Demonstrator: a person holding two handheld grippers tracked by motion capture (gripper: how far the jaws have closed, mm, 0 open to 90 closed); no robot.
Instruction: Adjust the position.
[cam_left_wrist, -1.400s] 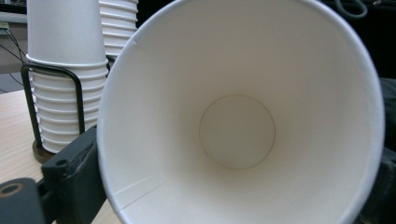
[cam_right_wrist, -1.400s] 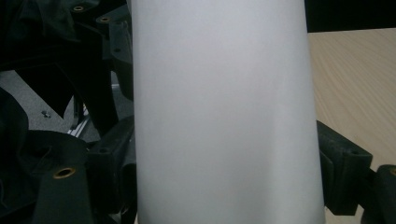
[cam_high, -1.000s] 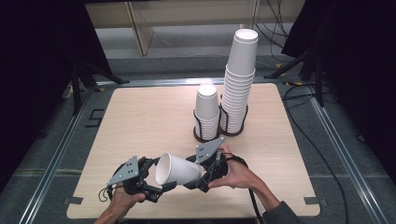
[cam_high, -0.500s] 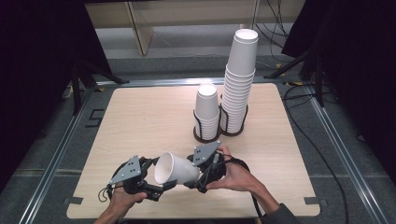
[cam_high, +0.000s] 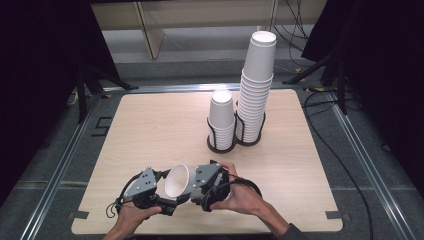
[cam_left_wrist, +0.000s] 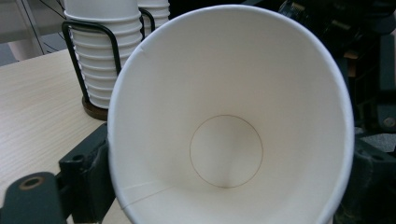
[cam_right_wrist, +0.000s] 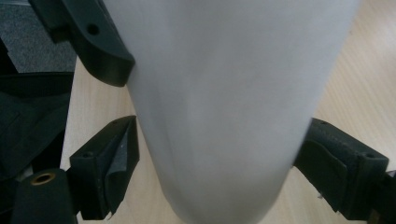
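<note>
Near table front | white paper cup (cam_high: 178, 182) sideways, empty | both grippers clamp it

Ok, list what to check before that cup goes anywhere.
1. Right tool clamped across the paper cup's body: ok.
2. Left tool jaws flank the cup's rim; firm grip: cannot tell.
3. Cup empty inside, wall undented: ok.
4. Short stack upright in its wire holder: ok.
5. Tall stack standing straight beside it: ok.
6. Table bare between cup and stacks: ok.
</note>
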